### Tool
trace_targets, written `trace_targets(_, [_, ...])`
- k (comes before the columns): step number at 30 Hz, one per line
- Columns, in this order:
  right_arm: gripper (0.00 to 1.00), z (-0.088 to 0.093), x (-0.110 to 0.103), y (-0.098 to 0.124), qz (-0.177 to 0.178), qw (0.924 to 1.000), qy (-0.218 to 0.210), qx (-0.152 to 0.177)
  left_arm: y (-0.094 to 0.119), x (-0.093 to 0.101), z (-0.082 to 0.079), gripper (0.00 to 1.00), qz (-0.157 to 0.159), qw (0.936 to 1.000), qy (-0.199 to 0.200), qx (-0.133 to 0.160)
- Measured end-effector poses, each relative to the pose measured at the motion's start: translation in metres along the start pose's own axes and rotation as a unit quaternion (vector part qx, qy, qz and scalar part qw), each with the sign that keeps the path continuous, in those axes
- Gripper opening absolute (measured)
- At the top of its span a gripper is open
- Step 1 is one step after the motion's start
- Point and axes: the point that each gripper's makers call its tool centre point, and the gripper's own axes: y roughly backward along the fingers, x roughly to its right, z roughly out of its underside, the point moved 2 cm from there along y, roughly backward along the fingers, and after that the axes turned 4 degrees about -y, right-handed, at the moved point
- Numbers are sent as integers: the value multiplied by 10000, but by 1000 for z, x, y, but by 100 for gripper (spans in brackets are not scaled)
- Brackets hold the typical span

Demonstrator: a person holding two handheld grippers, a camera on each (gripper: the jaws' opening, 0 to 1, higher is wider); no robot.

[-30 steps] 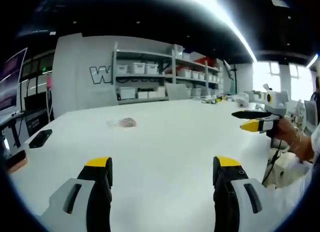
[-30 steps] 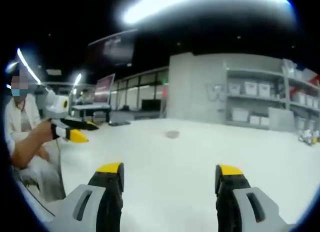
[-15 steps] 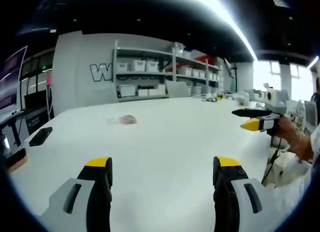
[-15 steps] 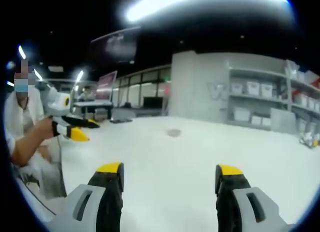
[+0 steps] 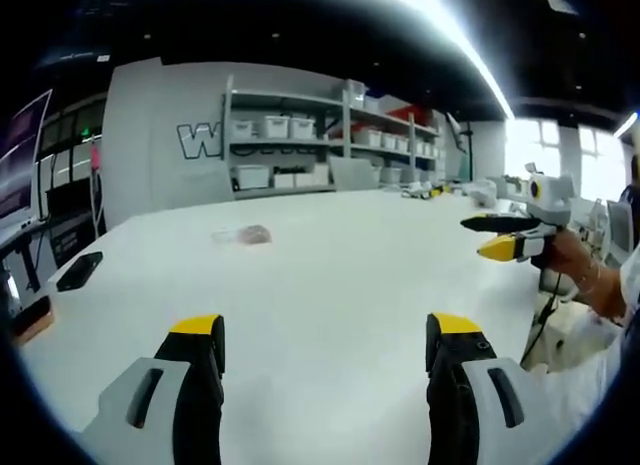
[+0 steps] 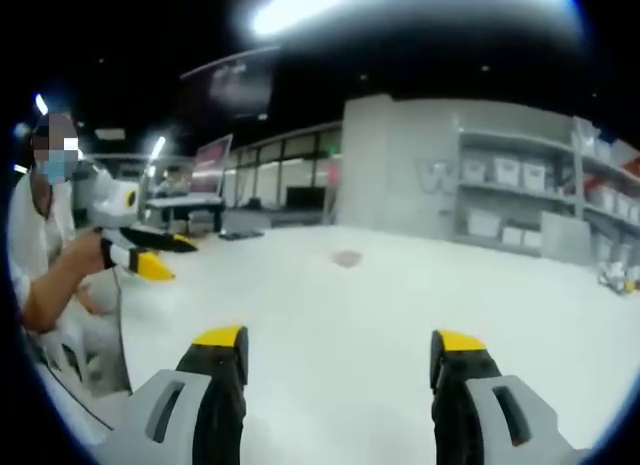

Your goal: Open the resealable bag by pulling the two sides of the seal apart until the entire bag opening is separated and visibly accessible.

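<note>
Well out on the white table (image 5: 330,285): resealable bag (image 5: 244,235), small, pinkish contents, lying flat toward the far side, nothing touching it. Same bag in the right gripper view as a small dark smudge (image 6: 347,258), blurred, seal not readable from either view.

Left gripper (image 5: 320,350): jaws spread wide, yellow tips apart, nothing between them, held low over the near part of the table, well apart from the bag. Seen too from the right gripper view (image 6: 150,255), at the left, gripped in a person's hand (image 6: 88,253), yellow-tipped jaws pointing across the table.

Right gripper (image 6: 340,360): jaws likewise wide apart and empty, above bare tabletop. Visible in the left gripper view (image 5: 505,237) at the right edge, held in a hand (image 5: 570,263), off the table surface.

Elsewhere: dark flat phone-like object (image 5: 79,272) near the table's left edge; shelving with white bins (image 5: 290,145) against the grey back wall.
</note>
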Motion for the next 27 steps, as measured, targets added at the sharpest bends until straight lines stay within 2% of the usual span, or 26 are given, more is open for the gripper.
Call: trace_targets(27, [72,5,0,-3,-45,10000,-29,-35,-2,2,1,82,38,10000,-25,-22])
